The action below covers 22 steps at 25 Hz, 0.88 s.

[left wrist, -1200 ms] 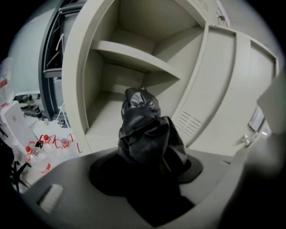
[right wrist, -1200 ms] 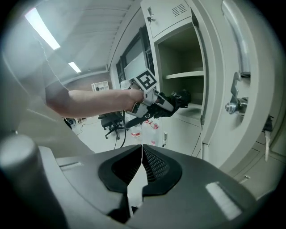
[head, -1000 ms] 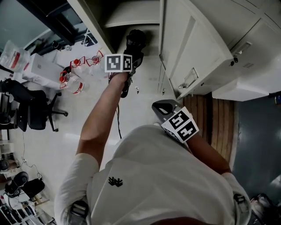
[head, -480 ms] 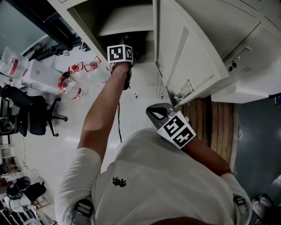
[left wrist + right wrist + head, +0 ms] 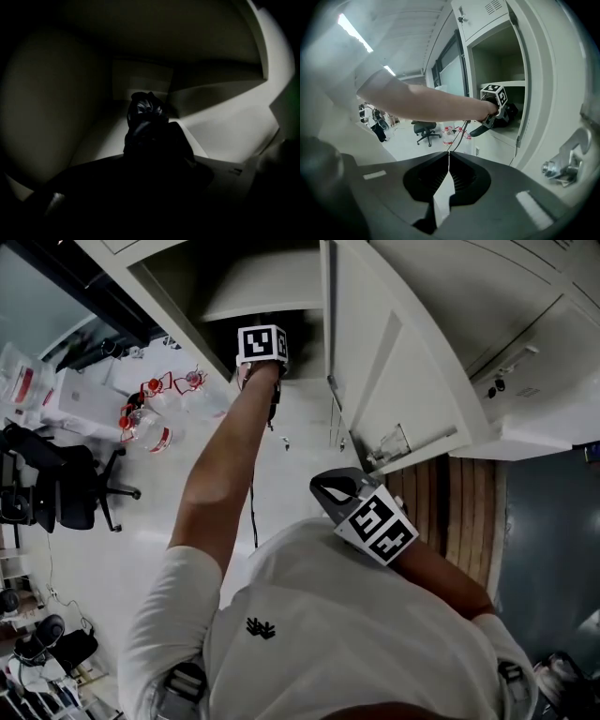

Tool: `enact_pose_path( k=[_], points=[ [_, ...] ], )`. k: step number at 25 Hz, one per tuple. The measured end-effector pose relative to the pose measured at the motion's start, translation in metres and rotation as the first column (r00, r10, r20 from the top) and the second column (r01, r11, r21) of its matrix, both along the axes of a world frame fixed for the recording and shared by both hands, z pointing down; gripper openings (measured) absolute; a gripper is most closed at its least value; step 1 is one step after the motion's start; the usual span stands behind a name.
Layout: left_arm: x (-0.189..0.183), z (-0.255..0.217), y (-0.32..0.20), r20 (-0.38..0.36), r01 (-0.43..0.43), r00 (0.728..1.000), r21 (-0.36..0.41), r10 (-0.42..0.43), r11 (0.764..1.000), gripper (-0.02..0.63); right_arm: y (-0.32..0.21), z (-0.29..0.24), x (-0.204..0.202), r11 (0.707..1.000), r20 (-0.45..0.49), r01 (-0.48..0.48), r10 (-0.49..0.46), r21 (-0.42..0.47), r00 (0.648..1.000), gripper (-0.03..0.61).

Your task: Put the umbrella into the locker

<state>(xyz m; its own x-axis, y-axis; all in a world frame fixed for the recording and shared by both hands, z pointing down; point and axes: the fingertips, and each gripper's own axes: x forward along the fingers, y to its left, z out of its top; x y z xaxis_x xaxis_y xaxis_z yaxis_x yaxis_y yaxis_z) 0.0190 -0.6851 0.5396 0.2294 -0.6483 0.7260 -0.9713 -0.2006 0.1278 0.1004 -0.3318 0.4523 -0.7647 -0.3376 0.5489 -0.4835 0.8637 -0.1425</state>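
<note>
- Left gripper (image 5: 500, 112): reaches past the door frame into the open locker (image 5: 466, 79), under its inner shelf. Its jaws stand wide and are judged to be clamped on the bundle of the folded umbrella (image 5: 144, 117). The left gripper view is too dark to show the pads themselves.
- Umbrella: a dark folded bundle that projects straight ahead of the left gripper's jaws. Its long axis follows the gripper's own line, slanting down toward the compartment's back corner. Its far end lies inside the locker over the pale floor; contact with that floor cannot be made out.
- Right gripper (image 5: 321, 489): jaws closed together on nothing. It is held near the person's chest beside the open door (image 5: 394, 362), well apart from the umbrella.
- Coming move, as a judgement: lowering along that axis and release fall to the left gripper, the nearer one.
</note>
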Motion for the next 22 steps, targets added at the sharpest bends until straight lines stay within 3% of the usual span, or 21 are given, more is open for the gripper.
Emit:
enact_pose_path(
  k=[6, 11, 22],
  points=[
    [-0.002, 0.003, -0.012, 0.06, 0.016, 0.998, -0.022, -0.015, 1.0, 0.323, 0.0, 0.003, 0.006, 1.0, -0.003, -0.013, 0.013, -0.012, 1.0, 0.006],
    [-0.002, 0.011, -0.015, 0.066, 0.024, 0.998, -0.056, -0.021, 0.998, 0.351, -0.001, 0.004, 0.008, 1.0, 0.003, -0.019, 0.019, -0.018, 1.0, 0.006],
    [-0.009, -0.025, 0.004, 0.049, -0.023, 0.999, 0.049, 0.021, 0.999, 0.371, 0.005, 0.005, 0.0, 1.0, 0.038, -0.024, 0.024, 0.006, 0.999, 0.006]
  ],
)
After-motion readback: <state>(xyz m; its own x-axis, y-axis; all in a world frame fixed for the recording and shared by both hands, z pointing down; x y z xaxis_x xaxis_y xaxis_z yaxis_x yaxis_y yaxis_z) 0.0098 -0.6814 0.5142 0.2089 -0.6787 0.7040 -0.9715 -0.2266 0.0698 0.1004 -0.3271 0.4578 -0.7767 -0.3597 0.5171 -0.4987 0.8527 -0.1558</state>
